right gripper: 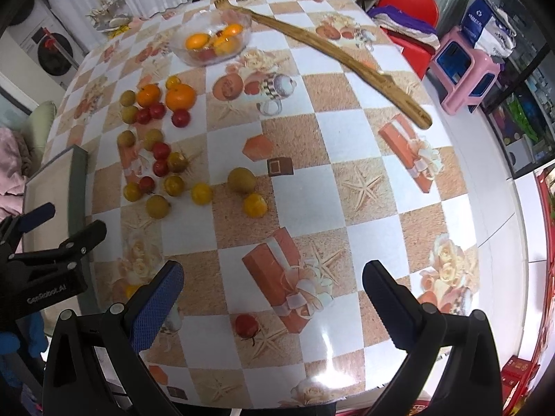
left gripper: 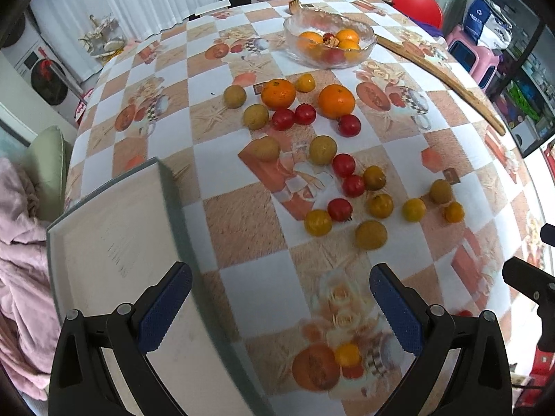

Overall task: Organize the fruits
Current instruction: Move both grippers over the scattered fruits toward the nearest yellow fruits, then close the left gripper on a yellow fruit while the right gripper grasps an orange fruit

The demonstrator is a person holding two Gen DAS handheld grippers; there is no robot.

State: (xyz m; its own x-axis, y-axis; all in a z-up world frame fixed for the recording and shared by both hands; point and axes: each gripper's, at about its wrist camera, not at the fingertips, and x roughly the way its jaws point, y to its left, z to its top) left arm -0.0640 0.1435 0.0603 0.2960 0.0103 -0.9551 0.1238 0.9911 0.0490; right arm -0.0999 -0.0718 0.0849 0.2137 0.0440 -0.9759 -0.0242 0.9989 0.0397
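Loose fruit: two mandarins point(left gripper: 277, 94), red cherry tomatoes point(left gripper: 343, 165), yellow tomatoes point(left gripper: 317, 222) and dull green-yellow plums point(left gripper: 322, 149) lie scattered mid-table, at 12 o'clock from the left gripper.
Stray tomato: one red tomato point(right gripper: 246, 325) lies apart, at 12 o'clock just ahead of the right gripper.
Glass bowl point(left gripper: 298, 52): far side, at 1 o'clock of the scatter; already holds mandarins and red fruit.
Tray point(left gripper: 104, 242): pale, grey-rimmed, at 9 o'clock of the scatter.
Left gripper point(left gripper: 281, 306): jaws spread, nothing between them.
Right gripper point(right gripper: 272, 303): jaws spread, nothing between them.
Step in hand: judged as selecting the next piece.
Next move: likely lower over one fruit, close gently; round fruit may roll.
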